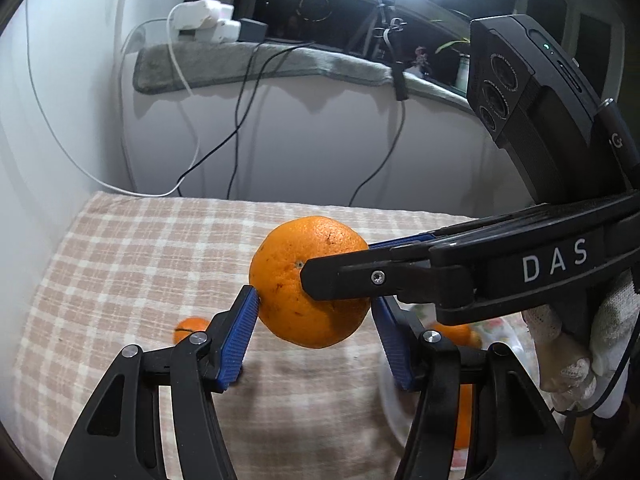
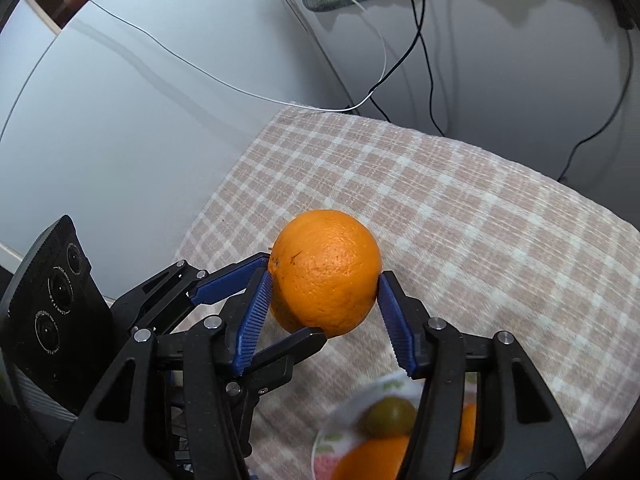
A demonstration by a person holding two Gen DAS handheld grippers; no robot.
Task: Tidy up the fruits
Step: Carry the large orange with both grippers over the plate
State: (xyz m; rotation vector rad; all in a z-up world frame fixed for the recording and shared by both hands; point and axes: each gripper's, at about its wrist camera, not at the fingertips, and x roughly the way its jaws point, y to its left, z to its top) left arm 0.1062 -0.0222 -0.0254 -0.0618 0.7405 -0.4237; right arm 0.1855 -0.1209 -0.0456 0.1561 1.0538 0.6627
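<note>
Blue ribbed pads on black plastic fingers fill the near edge of both wrist views, and both tongs grip one and the same orange point(image 1: 310, 280) held in the air above the cloth. The left gripper point(image 1: 316, 312) presses it from its left and right sides, while the right gripper point(image 2: 326, 292), reaching in from the right, clamps the same fruit, its near finger crossing in front of the orange in the left view. A hand in a white knit glove point(image 1: 576, 344) shows at the right edge, holding the right tool. Just below and to the right lies a flowered plate point(image 2: 332, 436), blurred, already carrying another orange point(image 2: 372, 460) and a green fruit point(image 2: 390, 416). On the left, one small orange fruit point(image 1: 188, 326) lies loose on the pink checked cloth point(image 1: 120, 264). Farther off stand a white wall, trailing cables point(image 1: 240, 120), a grey-covered ledge and a ring light. Judging from this, the sorting is partly done: some fruit sits on the plate, the held orange looks bound for it, and at least the loose fruit on the cloth remains.
</note>
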